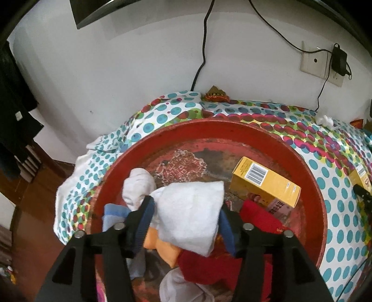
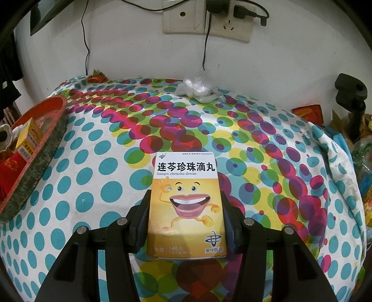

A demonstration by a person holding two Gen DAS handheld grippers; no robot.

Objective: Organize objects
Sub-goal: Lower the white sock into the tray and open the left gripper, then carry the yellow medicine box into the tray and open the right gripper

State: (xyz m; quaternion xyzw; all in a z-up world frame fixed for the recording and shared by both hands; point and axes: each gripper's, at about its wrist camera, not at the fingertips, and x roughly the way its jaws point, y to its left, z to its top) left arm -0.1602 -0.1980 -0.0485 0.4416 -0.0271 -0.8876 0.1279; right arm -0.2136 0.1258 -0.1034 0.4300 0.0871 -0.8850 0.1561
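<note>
Red tray (image 1: 316, 185): round, on the tabletop; holds a yellow box (image 1: 265, 183) at 2 o'clock, a white sock (image 1: 190, 216) at centre, red cloth (image 1: 216, 267), orange cloth (image 1: 162, 248) and a pale blue cloth (image 1: 111, 216) toward 6 to 8 o'clock.
Left gripper (image 1: 186, 220): jaws apart, the white sock loose between them.
Right gripper (image 2: 186, 218): clamped on the medicine box (image 2: 186, 204), over the tabletop, the tray at 9 o'clock.
Medicine box axis: long axis 6 to 12 o'clock, title end at 12.
Surface: polka-dot cloth (image 2: 93, 174).
Room: white wall, wall socket (image 2: 204, 21) at 12 o'clock.
</note>
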